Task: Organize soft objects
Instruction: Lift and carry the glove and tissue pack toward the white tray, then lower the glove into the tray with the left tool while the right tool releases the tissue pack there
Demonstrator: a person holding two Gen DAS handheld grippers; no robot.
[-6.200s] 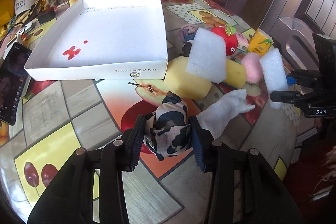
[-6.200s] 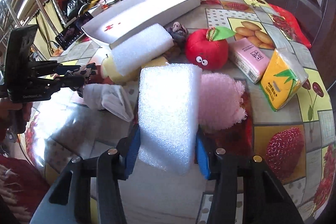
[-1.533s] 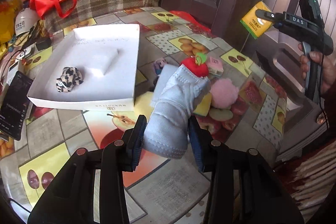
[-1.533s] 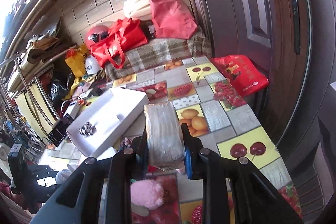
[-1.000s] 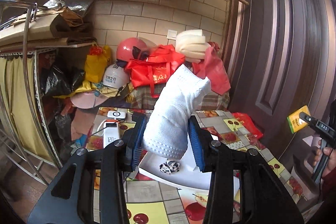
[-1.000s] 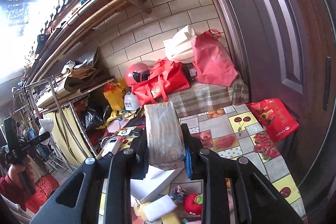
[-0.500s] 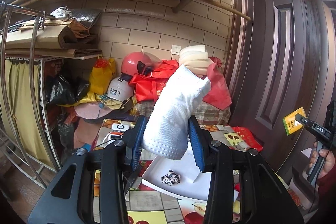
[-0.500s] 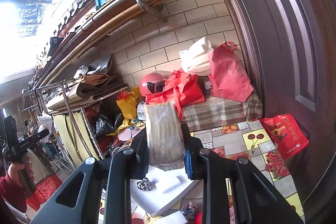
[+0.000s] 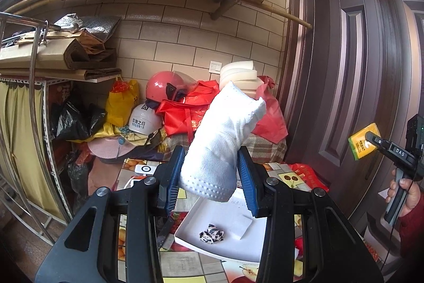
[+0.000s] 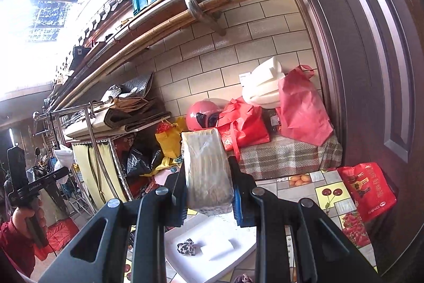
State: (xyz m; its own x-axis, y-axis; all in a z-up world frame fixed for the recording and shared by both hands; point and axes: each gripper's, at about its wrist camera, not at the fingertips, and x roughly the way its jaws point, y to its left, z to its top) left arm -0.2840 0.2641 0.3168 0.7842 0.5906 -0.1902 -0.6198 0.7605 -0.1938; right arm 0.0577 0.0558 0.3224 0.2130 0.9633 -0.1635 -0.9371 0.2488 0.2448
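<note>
My left gripper [image 9: 210, 187] is shut on a white cloth [image 9: 222, 145] and holds it high above the table. My right gripper [image 10: 209, 196] is shut on a tissue pack [image 10: 206, 171], also raised high; from the left wrist view the pack shows yellow [image 9: 361, 141] at the far right. Below lies the white box [image 9: 238, 246] with a black-and-white cloth ball [image 9: 212, 230] and a white foam block [image 9: 242, 223] in it. The box also shows in the right wrist view [image 10: 182, 256], with the ball [image 10: 186, 247] and the foam block [image 10: 217, 247].
The fruit-patterned table [image 10: 328, 192] lies far below. Red bags [image 9: 185, 110], a pink helmet [image 9: 161, 86] and a white helmet [image 9: 143, 120] sit on a plaid-covered bench by the brick wall. A dark door [image 9: 344, 70] stands right. A metal rack [image 9: 34, 97] stands left.
Since six seconds ago the cow-print cloth and foam block went into the box. Both grippers picked up new items and kept rising, tilting up over the last second.
</note>
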